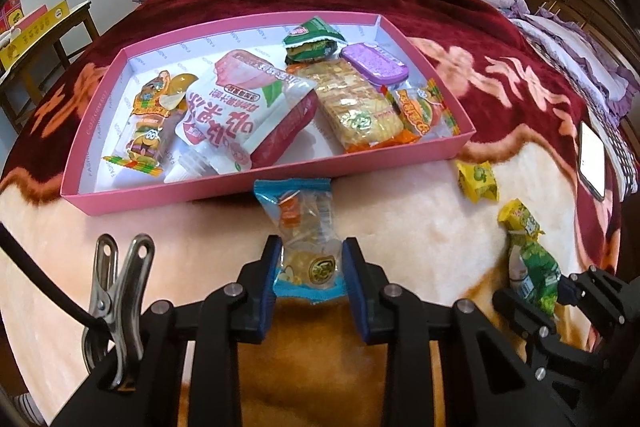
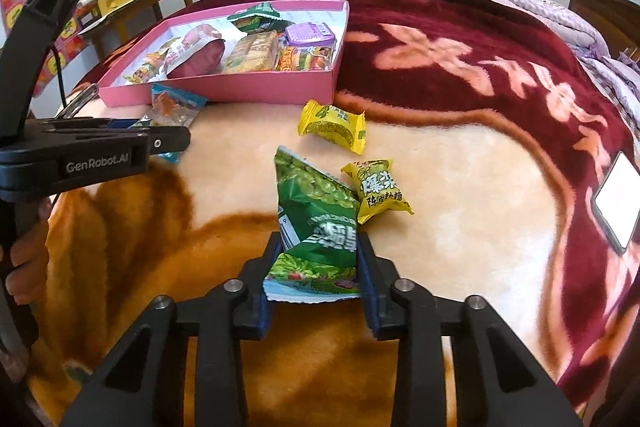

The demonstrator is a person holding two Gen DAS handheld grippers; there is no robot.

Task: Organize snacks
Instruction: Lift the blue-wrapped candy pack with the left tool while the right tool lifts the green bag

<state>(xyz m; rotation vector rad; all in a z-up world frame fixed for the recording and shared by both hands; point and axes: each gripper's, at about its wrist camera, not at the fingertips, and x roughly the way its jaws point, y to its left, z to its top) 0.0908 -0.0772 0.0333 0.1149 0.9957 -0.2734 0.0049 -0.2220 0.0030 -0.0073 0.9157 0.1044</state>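
Left wrist view: the left gripper (image 1: 310,267) pinches a blue candy bag (image 1: 306,239) low over the bed blanket (image 1: 400,227), just in front of the pink box (image 1: 256,175) full of snacks.

Right wrist view: the right gripper (image 2: 318,263) squeezes a green snack bag (image 2: 316,223). Two yellow candies (image 2: 332,125) lie near it on the blanket.

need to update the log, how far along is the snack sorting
Mostly done: about seven snacks already lie in the pink box. In hand: the left gripper is shut on a blue-edged clear snack pack just short of the box, and the right gripper is shut on a green snack bag. Left: two yellow candies on the blanket.
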